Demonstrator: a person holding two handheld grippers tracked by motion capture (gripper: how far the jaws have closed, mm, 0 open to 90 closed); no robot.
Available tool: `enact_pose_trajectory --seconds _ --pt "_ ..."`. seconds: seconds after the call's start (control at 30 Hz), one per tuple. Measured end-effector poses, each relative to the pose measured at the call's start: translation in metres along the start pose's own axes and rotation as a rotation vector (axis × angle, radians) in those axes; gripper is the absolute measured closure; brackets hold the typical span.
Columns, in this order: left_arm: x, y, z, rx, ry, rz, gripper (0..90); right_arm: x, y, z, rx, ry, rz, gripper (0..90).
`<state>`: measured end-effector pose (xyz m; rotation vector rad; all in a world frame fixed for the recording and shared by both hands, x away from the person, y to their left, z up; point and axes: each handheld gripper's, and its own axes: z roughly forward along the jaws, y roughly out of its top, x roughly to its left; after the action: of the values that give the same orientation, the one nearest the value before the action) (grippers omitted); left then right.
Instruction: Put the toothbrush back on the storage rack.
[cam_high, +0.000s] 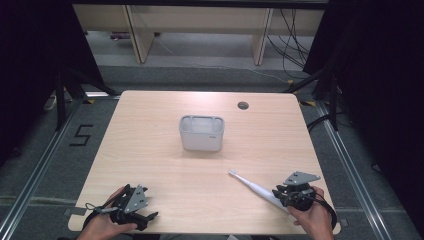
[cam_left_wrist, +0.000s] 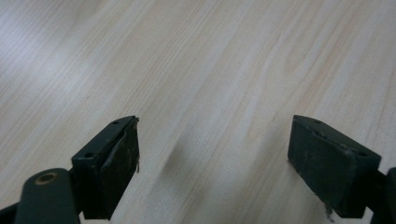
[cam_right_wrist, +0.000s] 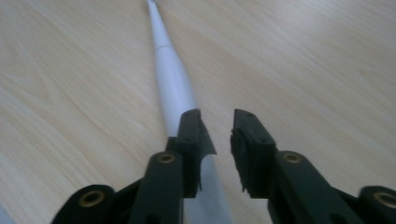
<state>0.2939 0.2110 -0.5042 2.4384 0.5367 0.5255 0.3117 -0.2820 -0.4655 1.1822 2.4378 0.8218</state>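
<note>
A white electric toothbrush lies flat on the wooden table at the front right, its brush head pointing towards the middle. My right gripper sits low over its thick handle end. In the right gripper view the toothbrush runs away from me and passes under the left jaw; the right gripper has a narrow gap between its pads, which do not press on the handle. My left gripper rests at the front left, and in its own view the left gripper stands wide open over bare wood.
A grey open-topped container stands in the middle of the table. A round cable hole is at the back right. The table's front edge lies just behind both hands.
</note>
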Motion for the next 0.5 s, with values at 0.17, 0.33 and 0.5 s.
enact_pose_trajectory --seconds 0.17,0.33,0.5 --pt "0.000 0.000 0.000 0.002 -0.002 -0.004 16.4 0.004 0.009 0.001 0.054 0.027 -0.013 58.9" --pt "0.000 0.000 0.000 0.001 -0.002 -0.003 16.3 0.006 0.021 0.010 0.125 0.050 -0.073 52.3" --pt "0.000 0.000 0.000 0.001 -0.003 -0.002 16.4 0.011 0.036 0.020 0.200 0.060 -0.120 52.5"
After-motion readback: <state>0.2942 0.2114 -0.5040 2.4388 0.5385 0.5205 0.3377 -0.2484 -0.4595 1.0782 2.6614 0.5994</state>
